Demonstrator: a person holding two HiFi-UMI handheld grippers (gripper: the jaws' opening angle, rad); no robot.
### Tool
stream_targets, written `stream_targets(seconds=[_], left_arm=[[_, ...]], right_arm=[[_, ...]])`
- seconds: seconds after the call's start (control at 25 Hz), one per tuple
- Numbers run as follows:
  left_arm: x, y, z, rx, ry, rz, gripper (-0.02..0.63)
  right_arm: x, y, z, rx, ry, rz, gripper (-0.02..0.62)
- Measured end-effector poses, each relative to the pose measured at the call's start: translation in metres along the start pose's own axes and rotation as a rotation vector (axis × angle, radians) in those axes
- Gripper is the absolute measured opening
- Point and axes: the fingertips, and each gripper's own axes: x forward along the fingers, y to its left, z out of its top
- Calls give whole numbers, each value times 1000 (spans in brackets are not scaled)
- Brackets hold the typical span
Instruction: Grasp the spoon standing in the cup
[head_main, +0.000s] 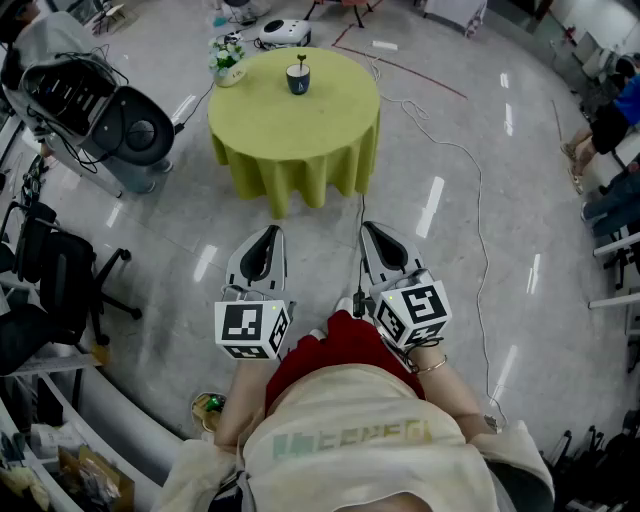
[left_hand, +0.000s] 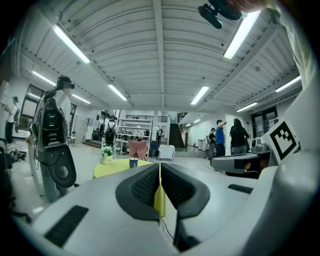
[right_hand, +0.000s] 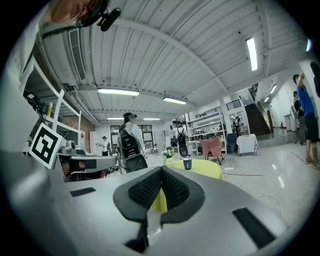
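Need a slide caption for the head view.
Left gripper and right gripper, jaws shut and empty, point toward the distant yellow-green table bearing the cup with the spoon.

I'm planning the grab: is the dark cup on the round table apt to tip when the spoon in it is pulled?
The cup looks small and probably light, so a sideways tug on the upright spoon could tip it. It stands on a draped tablecloth, which might bunch or slip if the cup gets pushed.
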Motion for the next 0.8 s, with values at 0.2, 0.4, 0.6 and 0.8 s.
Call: stream_targets(seconds=[0.2,0.4,0.6,0.8], left_arm=[[10,-4,-2,16,6,-7,29],[23,-4,-8,6,18,-2,29],[43,2,-8,-9,22,9,29],[69,4,-4,-9,22,30,29]], right_arm=[[7,-10,-4,26,1,8,35],[17,-18,-8,37,6,19,37],[33,-36,-8,45,15,15,37],[47,-62,-2,48,14,13,37]])
